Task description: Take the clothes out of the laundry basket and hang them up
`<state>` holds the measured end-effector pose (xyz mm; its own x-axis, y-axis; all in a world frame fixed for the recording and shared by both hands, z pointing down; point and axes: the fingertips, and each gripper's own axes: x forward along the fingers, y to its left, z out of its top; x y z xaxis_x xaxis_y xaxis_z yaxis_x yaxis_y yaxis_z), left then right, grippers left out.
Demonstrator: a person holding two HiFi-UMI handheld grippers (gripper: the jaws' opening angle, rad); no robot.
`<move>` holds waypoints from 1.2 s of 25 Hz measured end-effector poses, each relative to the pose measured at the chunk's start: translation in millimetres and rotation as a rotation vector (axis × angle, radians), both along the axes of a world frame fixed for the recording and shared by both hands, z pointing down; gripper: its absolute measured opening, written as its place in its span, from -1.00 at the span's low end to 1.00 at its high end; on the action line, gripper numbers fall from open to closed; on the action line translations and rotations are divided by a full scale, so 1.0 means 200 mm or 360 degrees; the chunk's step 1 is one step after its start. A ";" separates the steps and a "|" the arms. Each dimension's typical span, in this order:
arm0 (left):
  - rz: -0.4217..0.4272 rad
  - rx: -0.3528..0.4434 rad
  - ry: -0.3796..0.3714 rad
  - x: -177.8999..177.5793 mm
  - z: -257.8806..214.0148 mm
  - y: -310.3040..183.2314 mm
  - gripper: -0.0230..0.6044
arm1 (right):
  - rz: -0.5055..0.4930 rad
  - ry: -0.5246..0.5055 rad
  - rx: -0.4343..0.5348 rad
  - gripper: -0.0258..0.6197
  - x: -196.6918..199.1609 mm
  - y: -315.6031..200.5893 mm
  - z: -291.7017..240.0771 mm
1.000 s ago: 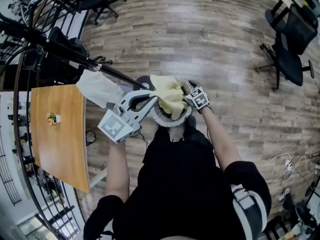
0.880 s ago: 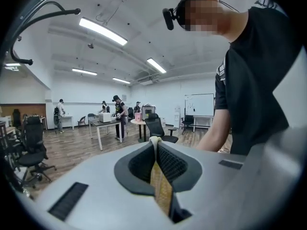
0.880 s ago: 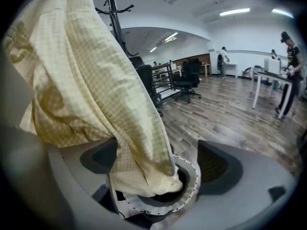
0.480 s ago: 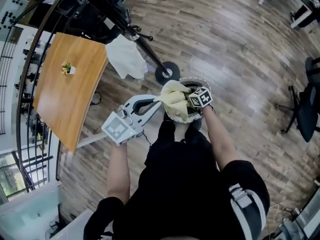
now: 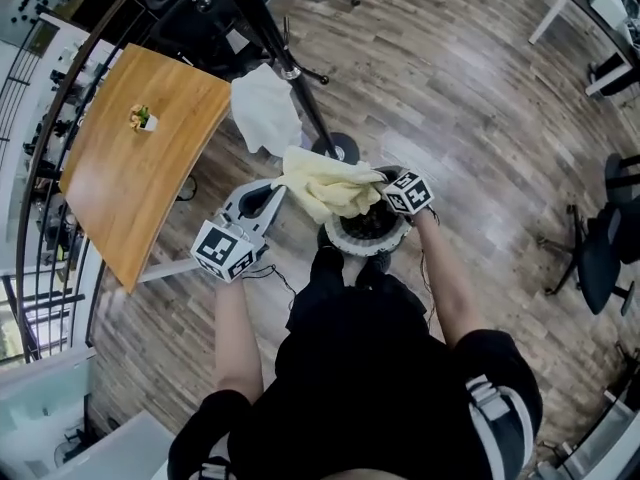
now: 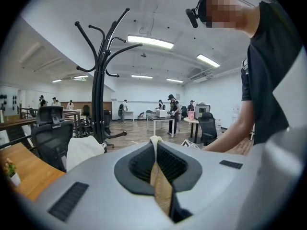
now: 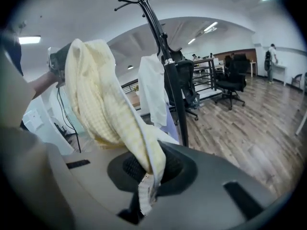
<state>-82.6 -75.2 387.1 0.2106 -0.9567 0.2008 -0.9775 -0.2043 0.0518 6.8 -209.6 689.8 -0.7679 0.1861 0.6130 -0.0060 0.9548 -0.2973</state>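
Note:
A pale yellow checked garment (image 5: 328, 186) hangs stretched between both grippers just above the round laundry basket (image 5: 364, 234). My left gripper (image 5: 284, 182) is shut on one thin edge of the yellow garment (image 6: 158, 176). My right gripper (image 5: 383, 181) is shut on another edge, and the cloth (image 7: 98, 92) drapes up and away from its jaws. The black coat rack (image 5: 285, 63) stands just beyond, with a white garment (image 5: 265, 108) hanging on it. Both also show in the right gripper view, the rack (image 7: 169, 63) and the white garment (image 7: 153, 87).
A wooden table (image 5: 120, 183) with a small potted plant (image 5: 142, 118) stands to the left. The coat rack's base (image 5: 340, 148) sits right behind the basket. Office chairs (image 5: 615, 228) stand to the right on the wood floor. People stand far back in the room (image 6: 172, 111).
The yellow garment has come up out of the basket and now spreads leftward between the grippers. The right gripper has closed on it. The view has swung toward the coat rack.

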 end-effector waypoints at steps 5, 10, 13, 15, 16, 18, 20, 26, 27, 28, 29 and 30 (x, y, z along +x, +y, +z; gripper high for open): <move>-0.0085 0.0007 -0.0010 -0.06 0.07 0.00 -0.84 | 0.0003 -0.0109 0.0116 -0.85 -0.05 -0.09 -0.29; -0.0227 -0.0020 -0.0055 -0.13 0.13 0.02 -0.84 | -0.0017 -0.0136 0.0273 -0.85 -0.05 -0.16 -0.51; -0.0285 -0.0023 -0.0062 -0.14 0.15 0.04 -0.84 | -0.0005 -0.0155 0.0350 -0.85 -0.02 -0.19 -0.62; -0.0320 -0.0025 -0.0062 -0.16 0.17 0.05 -0.84 | 0.0017 -0.0160 0.0402 -0.85 -0.01 -0.21 -0.67; -0.0336 -0.0027 -0.0062 -0.17 0.18 0.06 -0.84 | 0.0029 -0.0163 0.0425 -0.85 0.00 -0.21 -0.69; -0.0365 -0.0035 -0.0063 -0.20 0.20 0.07 -0.84 | 0.0052 -0.0180 0.0450 -0.85 0.00 -0.22 -0.73; -0.0381 -0.0046 -0.0065 -0.23 0.22 0.08 -0.84 | 0.0075 -0.0201 0.0467 -0.85 -0.01 -0.23 -0.77; -0.0422 -0.0056 -0.0058 -0.39 0.26 0.10 -0.84 | 0.0172 -0.0188 0.0559 -0.85 -0.02 -0.29 -0.87; -0.0447 -0.0047 -0.0035 -0.43 0.26 0.11 -0.84 | 0.0184 -0.0183 0.0570 -0.85 -0.02 -0.30 -0.88; -0.0468 -0.0038 -0.0008 -0.47 0.26 0.11 -0.84 | 0.0198 -0.0182 0.0576 -0.85 -0.02 -0.31 -0.89; -0.0479 -0.0032 0.0012 -0.50 0.26 0.11 -0.83 | 0.0218 -0.0185 0.0578 -0.85 -0.02 -0.33 -0.91; -0.0481 -0.0034 0.0017 -0.53 0.27 0.10 -0.84 | 0.0242 -0.0194 0.0579 -0.85 -0.02 -0.36 -0.93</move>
